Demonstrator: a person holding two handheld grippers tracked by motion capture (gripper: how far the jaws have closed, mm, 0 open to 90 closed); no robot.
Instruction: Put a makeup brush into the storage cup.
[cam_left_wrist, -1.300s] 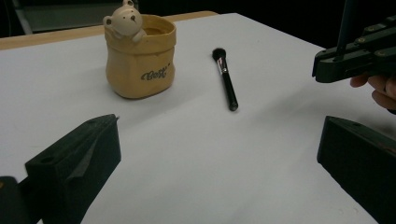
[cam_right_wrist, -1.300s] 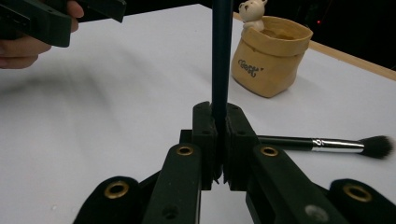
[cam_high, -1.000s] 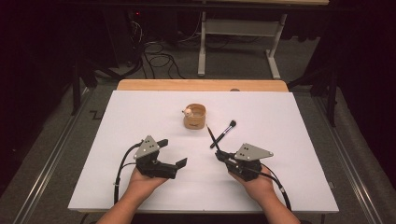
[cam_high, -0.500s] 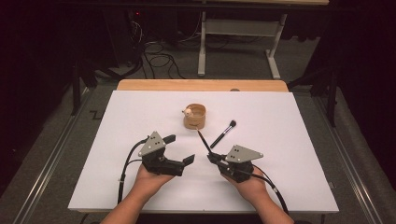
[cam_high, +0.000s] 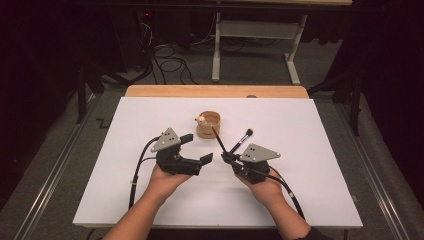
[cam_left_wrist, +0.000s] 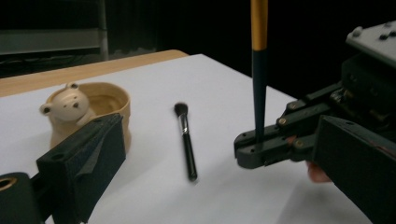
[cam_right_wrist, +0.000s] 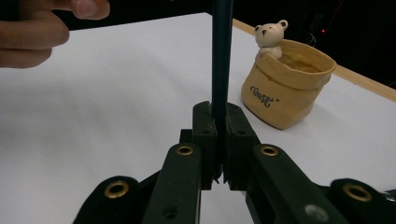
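My right gripper (cam_high: 228, 157) is shut on the lower end of a dark brush handle (cam_high: 218, 140), which leans up toward the pot; the left gripper view shows this handle (cam_left_wrist: 259, 93) upright with an orange-gold band. In the right gripper view the two jaws pinch the handle (cam_right_wrist: 220, 70) at its base. A second black makeup brush (cam_high: 241, 140) lies flat on the white board just beyond that gripper. A tan bear pot (cam_high: 208, 125) stands behind both brushes. My left gripper (cam_high: 196, 148) hovers open to the left with nothing between its jaws.
The white board (cam_high: 125, 190) covers a wooden table whose edge (cam_high: 165, 91) shows at the back. Dark floor, cables and a desk frame (cam_high: 252, 50) lie beyond. Fingers of the left hand (cam_right_wrist: 42, 28) appear at the upper left of the right gripper view.
My left gripper has risen and shifted right toward the centre, jaws still open. The right gripper has kept its hold on the brush handle and edged slightly left.
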